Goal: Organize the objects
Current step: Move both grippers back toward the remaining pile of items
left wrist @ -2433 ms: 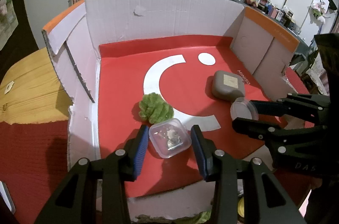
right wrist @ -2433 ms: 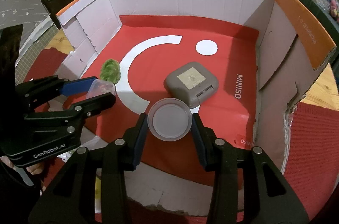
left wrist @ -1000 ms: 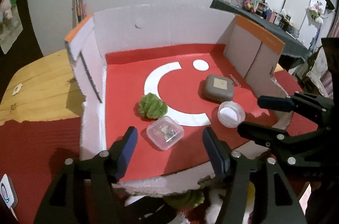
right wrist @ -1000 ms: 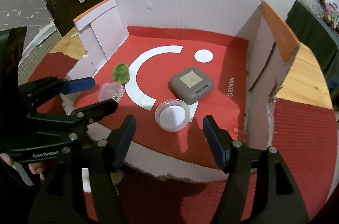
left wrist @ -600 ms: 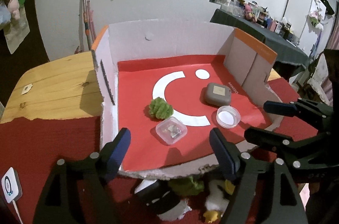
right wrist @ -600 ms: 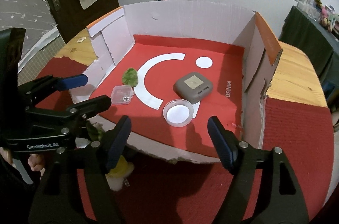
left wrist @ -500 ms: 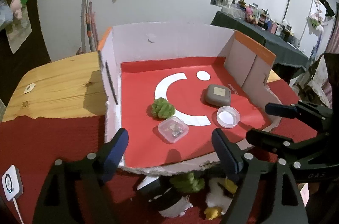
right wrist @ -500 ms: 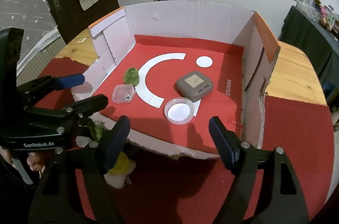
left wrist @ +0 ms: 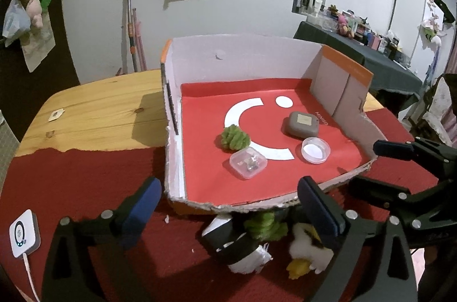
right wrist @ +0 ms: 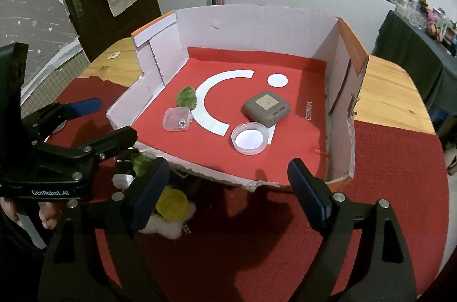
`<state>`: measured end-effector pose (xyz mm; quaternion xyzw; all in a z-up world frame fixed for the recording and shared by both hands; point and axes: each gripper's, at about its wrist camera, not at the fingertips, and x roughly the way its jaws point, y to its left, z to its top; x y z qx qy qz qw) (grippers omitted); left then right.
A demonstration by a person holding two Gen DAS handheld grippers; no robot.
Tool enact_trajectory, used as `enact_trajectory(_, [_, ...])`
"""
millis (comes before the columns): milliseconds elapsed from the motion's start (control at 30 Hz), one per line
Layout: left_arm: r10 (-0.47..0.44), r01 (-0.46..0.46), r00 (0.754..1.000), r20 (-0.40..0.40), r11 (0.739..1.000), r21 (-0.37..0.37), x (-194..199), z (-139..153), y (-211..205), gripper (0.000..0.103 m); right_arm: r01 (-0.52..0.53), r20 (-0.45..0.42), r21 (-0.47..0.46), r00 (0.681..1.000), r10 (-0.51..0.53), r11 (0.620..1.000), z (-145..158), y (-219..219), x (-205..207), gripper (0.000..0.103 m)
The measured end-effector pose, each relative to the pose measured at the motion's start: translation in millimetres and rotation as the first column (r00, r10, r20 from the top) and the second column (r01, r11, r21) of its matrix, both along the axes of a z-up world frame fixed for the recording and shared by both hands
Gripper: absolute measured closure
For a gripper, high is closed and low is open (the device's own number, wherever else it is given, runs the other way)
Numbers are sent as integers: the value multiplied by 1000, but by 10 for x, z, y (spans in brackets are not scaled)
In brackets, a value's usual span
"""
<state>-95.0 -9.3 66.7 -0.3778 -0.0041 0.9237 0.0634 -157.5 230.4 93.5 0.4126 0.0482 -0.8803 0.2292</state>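
Two hand-held grippers w/ blue-padded black fingers face a shallow cardboard box w/ white walls, orange edges and a red floor bearing a white arc and dot. The box sits on a wooden table partly covered by a red cloth.

Left to right inside the box: a fuzzy green lump near the box's centre-left; just in front of it, touching or nearly so, a small clear square plastic case w/ small bits inside; further right a grey rounded-square pouch; in front of that a clear round plastic dish, close to the box's torn front edge.

Outside the box, at its front edge, lies a pile of soft toys: black-white, green, yellow parts.

Left gripper: fingers spread wide, released, holding nothing, in front of the box. Right gripper: likewise spread, empty, also in front of the box.

A white square device w/ cable lies on the cloth, far left of the box.
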Motion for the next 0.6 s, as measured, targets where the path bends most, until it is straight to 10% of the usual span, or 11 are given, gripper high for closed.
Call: enact_trajectory(600, [29, -30, 999, 15, 999, 22, 221, -69, -75, 0, 25, -19, 1, 999, -25, 1000, -34, -11, 252, 12])
